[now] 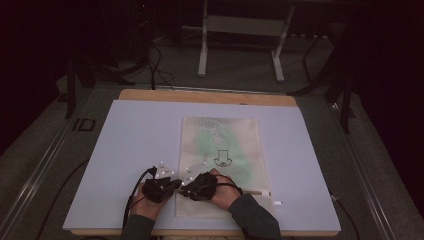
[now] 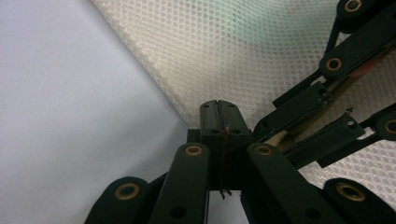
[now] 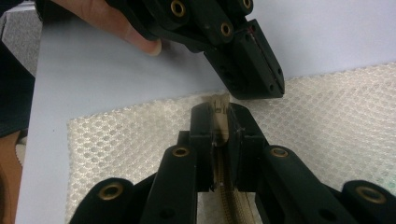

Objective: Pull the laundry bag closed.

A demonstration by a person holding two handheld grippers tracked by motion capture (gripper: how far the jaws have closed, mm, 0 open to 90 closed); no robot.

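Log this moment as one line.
left tongs: shut on cream mesh zip bag edge | right tongs: shut on beige zipper pull | pale blue board

On the table (image 1: 125, 150) before me, the mesh bag (image 1: 220, 150) lies flat a little right of centre, reaching from mid-table down to the near edge. My two grippers meet at the bag's near left corner: the left gripper (image 1: 162, 187) just off its left edge, the right gripper (image 1: 197, 186) on the bag, over its zipper (image 3: 219, 105) along the near side.
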